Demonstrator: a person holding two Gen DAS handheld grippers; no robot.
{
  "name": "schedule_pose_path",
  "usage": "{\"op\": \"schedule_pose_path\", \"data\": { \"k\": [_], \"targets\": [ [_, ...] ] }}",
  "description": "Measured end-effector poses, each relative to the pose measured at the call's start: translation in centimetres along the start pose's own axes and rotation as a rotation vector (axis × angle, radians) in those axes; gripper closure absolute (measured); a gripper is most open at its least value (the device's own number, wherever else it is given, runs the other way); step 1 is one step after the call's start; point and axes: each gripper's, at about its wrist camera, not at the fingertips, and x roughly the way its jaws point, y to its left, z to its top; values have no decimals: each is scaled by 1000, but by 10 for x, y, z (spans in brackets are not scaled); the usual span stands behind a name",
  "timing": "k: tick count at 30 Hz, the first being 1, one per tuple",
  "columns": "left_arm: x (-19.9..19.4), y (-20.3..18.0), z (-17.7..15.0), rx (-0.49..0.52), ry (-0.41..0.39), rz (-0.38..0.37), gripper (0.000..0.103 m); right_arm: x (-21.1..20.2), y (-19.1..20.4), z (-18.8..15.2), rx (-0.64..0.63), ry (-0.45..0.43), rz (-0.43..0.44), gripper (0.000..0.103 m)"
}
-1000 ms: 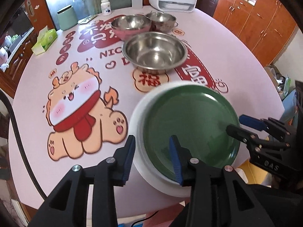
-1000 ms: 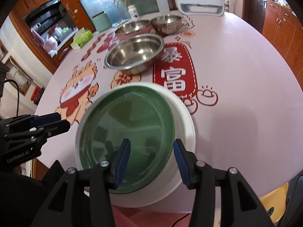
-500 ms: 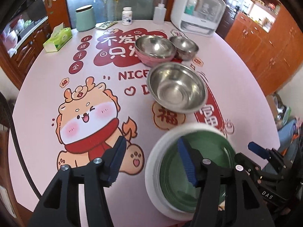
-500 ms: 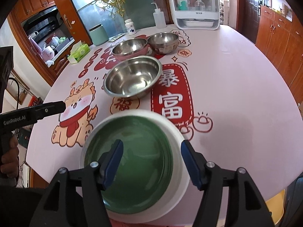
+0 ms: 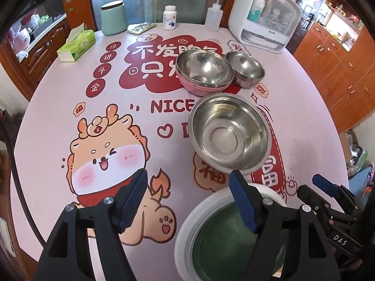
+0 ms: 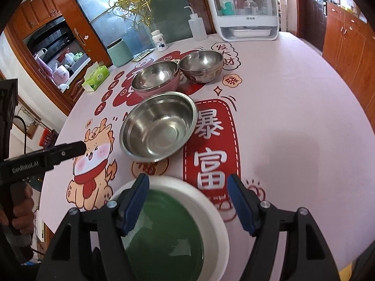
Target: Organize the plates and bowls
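Observation:
A green plate (image 6: 164,231) lies inside a white plate (image 6: 218,222) at the table's near edge; both also show in the left wrist view, the green plate (image 5: 225,241) inside the white plate (image 5: 185,241). A large steel bowl (image 5: 229,131) (image 6: 159,126) stands behind them. Farther back are a steel bowl nested in a pink bowl (image 5: 204,70) (image 6: 155,79) and a small steel bowl (image 5: 245,68) (image 6: 201,65). My left gripper (image 5: 187,201) is open and empty above the table, left of the plates. My right gripper (image 6: 187,206) is open and empty above the plates.
At the table's far edge stand a white cabinet with bottles (image 5: 264,16), a squeeze bottle (image 5: 213,16), a pill bottle (image 5: 170,16), a green canister (image 5: 113,18) and a tissue box (image 5: 76,44). Wooden cupboards (image 5: 339,53) stand to the right.
Both grippers have lifted and drawn back from the stacked plates, and their jaws have opened wider. The plates stay at the near edge.

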Motion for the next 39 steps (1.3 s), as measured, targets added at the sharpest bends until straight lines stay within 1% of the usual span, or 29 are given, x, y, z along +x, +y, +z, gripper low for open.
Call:
{"op": "schedule_pose_path", "data": {
  "k": [2, 5, 9, 11, 15, 19, 20, 22, 23, 24, 25, 27, 28, 32, 33, 34, 36, 38, 39],
  "targets": [
    [9, -3, 6, -24, 20, 7, 32, 7, -4, 7, 8, 11, 13, 34],
    [17, -6, 12, -60, 21, -12, 32, 24, -13, 21, 30, 36, 61, 34],
    [33, -8, 19, -119, 36, 20, 32, 44, -24, 33, 58, 61, 110, 34],
    [40, -9, 22, -147, 53, 34, 32, 53, -28, 37, 77, 72, 129, 34],
    [55, -10, 23, -191, 80, 17, 32, 68, -39, 41, 134, 98, 188, 34],
    [70, -10, 23, -221, 113, 34, 32, 80, -45, 44, 158, 128, 212, 35],
    [73, -10, 23, -225, 118, 37, 32, 83, -47, 45, 162, 137, 221, 36],
    [79, -9, 22, -238, 126, 37, 32, 88, -49, 46, 166, 149, 230, 45],
    [81, -9, 23, -243, 128, 36, 32, 91, -50, 47, 166, 155, 232, 48],
    [84, -9, 22, -248, 130, 35, 32, 94, -51, 47, 167, 162, 237, 54],
    [87, -9, 23, -252, 134, 35, 32, 95, -53, 48, 171, 166, 251, 57],
    [92, -8, 24, -255, 143, 37, 38, 97, -54, 49, 178, 170, 286, 62],
    [95, -9, 24, -254, 151, 37, 43, 98, -54, 49, 176, 170, 298, 66],
    [102, -9, 26, -262, 166, 32, 59, 100, -52, 52, 168, 171, 335, 74],
    [104, -9, 26, -265, 170, 28, 62, 100, -52, 52, 165, 171, 341, 77],
    [105, -9, 25, -269, 174, 25, 68, 100, -51, 52, 162, 172, 346, 80],
    [108, -7, 26, -282, 175, 20, 73, 100, -50, 53, 151, 174, 354, 84],
    [108, -6, 26, -293, 171, 1, 81, 100, -46, 54, 134, 174, 357, 87],
    [109, -6, 26, -294, 166, -9, 83, 100, -44, 54, 127, 173, 356, 88]
  ]
}}
